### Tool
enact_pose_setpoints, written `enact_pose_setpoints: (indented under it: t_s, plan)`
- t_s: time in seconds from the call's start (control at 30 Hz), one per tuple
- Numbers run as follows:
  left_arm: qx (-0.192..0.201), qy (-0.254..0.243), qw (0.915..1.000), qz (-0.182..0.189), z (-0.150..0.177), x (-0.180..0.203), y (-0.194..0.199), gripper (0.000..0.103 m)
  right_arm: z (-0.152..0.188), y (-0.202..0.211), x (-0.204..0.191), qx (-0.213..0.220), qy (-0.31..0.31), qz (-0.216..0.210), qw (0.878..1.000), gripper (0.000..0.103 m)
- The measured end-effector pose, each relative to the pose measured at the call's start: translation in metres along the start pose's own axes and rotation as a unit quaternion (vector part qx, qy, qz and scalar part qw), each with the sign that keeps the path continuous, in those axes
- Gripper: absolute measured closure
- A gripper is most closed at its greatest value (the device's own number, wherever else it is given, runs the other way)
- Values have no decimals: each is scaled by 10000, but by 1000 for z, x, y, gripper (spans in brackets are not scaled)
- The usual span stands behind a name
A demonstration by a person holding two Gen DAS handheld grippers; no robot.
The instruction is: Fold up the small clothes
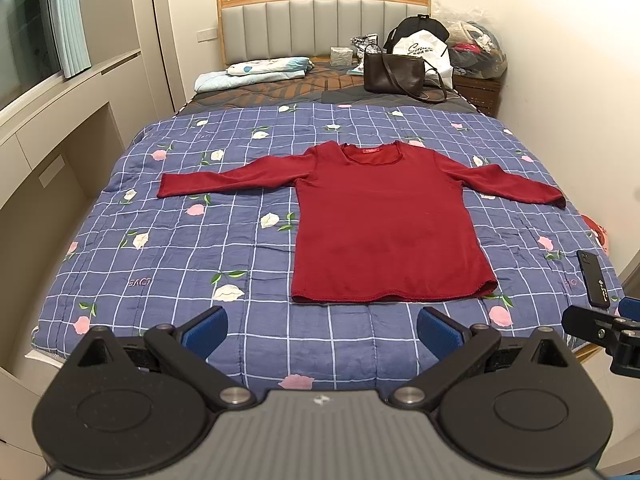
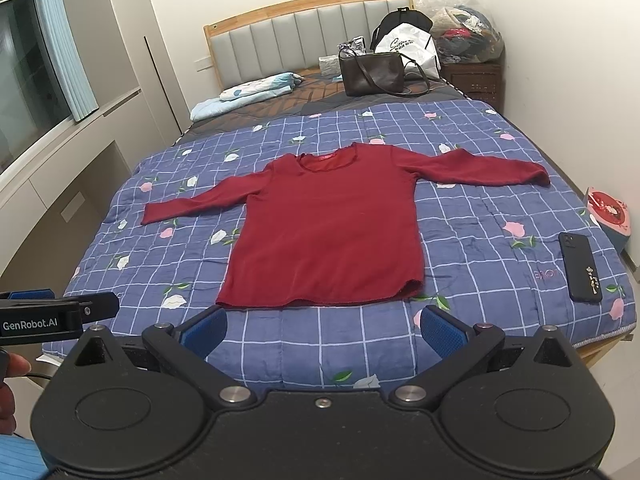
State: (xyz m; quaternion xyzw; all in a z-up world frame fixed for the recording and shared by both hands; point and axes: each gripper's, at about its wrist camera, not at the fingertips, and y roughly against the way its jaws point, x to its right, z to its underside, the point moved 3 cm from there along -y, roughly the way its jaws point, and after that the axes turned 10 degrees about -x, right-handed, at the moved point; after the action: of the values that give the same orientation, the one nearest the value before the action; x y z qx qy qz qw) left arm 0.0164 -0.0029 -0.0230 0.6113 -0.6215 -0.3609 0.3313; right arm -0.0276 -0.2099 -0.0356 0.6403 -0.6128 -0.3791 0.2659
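Left wrist view puts your left gripper (image 1: 322, 334) at the bottom of the frame, its blue-padded fingers (image 1: 206, 330) spread wide apart and holding nothing, hovering over the near edge of the blue checked quilt (image 1: 168, 248). The red long-sleeved shirt (image 1: 384, 224) lies flat in the middle of the frame, right of centre, neckline toward the headboard, both sleeves stretched out to the sides, hem nearest you and just beyond your fingertips. At the right edge you can see part of your right gripper (image 1: 600, 330), and just above it a dark phone (image 1: 593, 278) resting on the quilt.

In the right wrist view your right gripper (image 2: 322, 334) is likewise spread wide and empty at the bottom of the frame, with the shirt's hem just past it. At the top of the frame a brown handbag (image 2: 374, 74) stands near the headboard (image 2: 280, 36).
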Motion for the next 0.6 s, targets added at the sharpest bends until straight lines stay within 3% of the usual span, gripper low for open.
enact_pose_setpoints:
  t_s: [0.6]
  plan:
    - [0,3,10000,-1,0,1,0,0,0,0,1,3,-14,-16,10000,0]
